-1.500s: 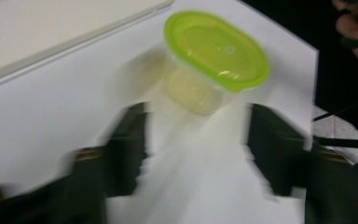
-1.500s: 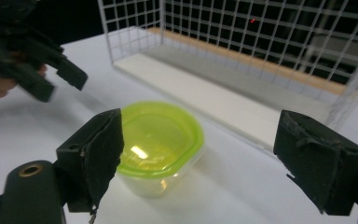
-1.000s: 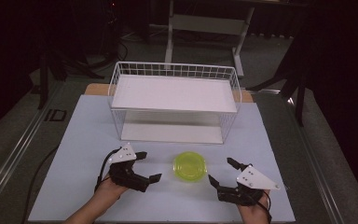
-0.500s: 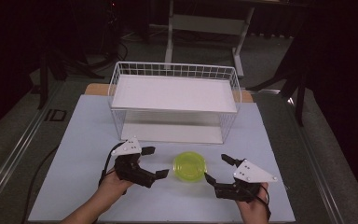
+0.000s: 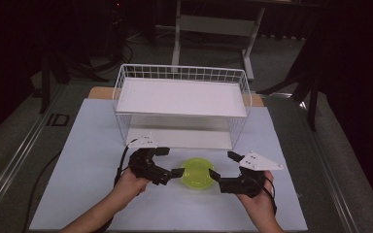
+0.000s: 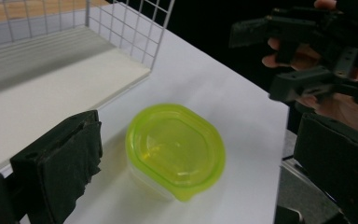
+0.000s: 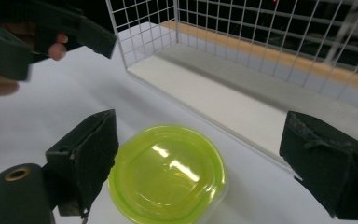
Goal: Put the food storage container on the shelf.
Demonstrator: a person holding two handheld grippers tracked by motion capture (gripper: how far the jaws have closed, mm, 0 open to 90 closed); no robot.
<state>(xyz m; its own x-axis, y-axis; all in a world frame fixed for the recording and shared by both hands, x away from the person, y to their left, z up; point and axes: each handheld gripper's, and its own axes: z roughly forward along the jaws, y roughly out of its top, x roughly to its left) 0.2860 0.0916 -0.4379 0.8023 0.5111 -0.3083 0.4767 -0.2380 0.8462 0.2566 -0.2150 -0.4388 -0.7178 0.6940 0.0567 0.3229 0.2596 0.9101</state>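
On the left of the high view, the left hand-held gripper (image 5: 164,163) rests low over the white table (image 5: 77,145), its jaws spread wide and empty, pointing rightward. The lime-green lidded container (image 5: 197,173) lies directly ahead of it, to the right, with the near jaw tip almost at the container's left rim; whether it touches there, I cannot tell. In the left gripper view the container (image 6: 175,149) sits between the two open jaws, a little ahead of them, and is not gripped.

The container stands flat on the table, just in front of the white wire basket (image 5: 182,73) and apart from it. Its outline is nearly round, so it offers no clear long axis to line up on.

To the right, the right hand-held gripper (image 5: 224,167) mirrors the first: jaws spread, empty, pointing leftward at the container's right rim. In the right gripper view the container (image 7: 168,171) again lies between the open jaws.

Both hand-held grippers look about equally near, flanking the container from opposite sides; I judge that a short inward move from either would reach it.
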